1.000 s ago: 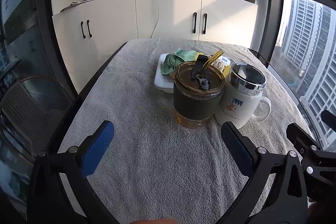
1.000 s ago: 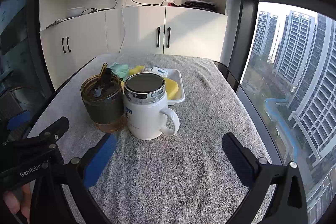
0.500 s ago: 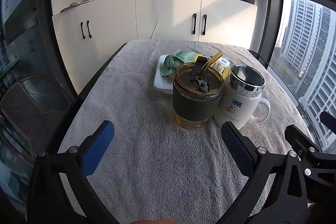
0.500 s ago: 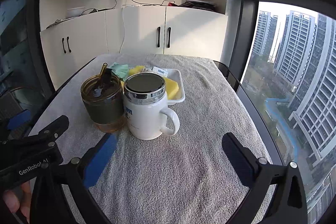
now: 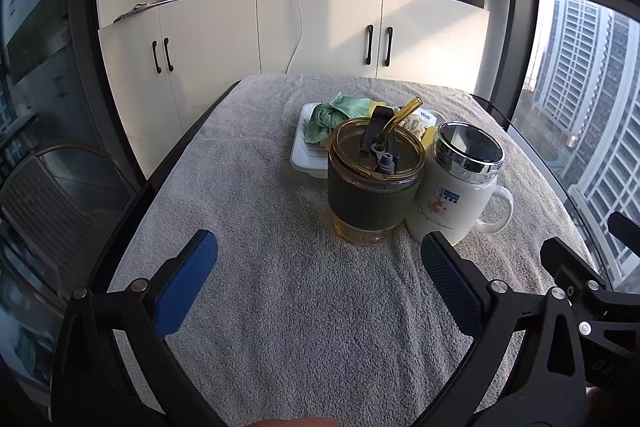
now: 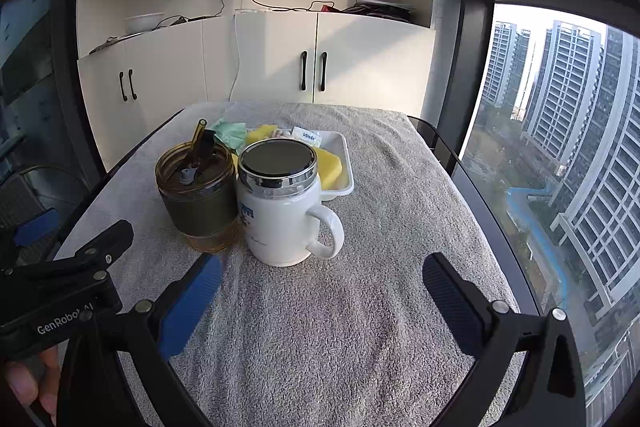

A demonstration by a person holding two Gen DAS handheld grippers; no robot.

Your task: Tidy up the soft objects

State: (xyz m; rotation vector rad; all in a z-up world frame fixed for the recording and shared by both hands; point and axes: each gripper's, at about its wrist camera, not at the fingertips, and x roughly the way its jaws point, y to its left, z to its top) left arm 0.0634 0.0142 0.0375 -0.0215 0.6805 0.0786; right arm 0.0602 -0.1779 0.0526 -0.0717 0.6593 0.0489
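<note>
A white tray (image 5: 301, 155) at the far middle of the table holds a green cloth (image 5: 336, 111), a yellow sponge (image 6: 330, 167) and a small tissue packet (image 6: 307, 136). The tray also shows in the right wrist view (image 6: 347, 163). My left gripper (image 5: 318, 279) is open and empty, low over the towel, short of the cups. My right gripper (image 6: 320, 287) is open and empty, in front of the white mug. Both stand well short of the tray.
An amber glass cup with a dark sleeve and straw (image 5: 374, 183) and a white lidded mug (image 5: 460, 187) stand side by side in front of the tray. A grey towel (image 5: 280, 307) covers the table. White cabinets stand behind, a window at the right.
The left gripper has drifted slightly back and left from the cups. The right gripper has barely moved. Both jaws stay open.
</note>
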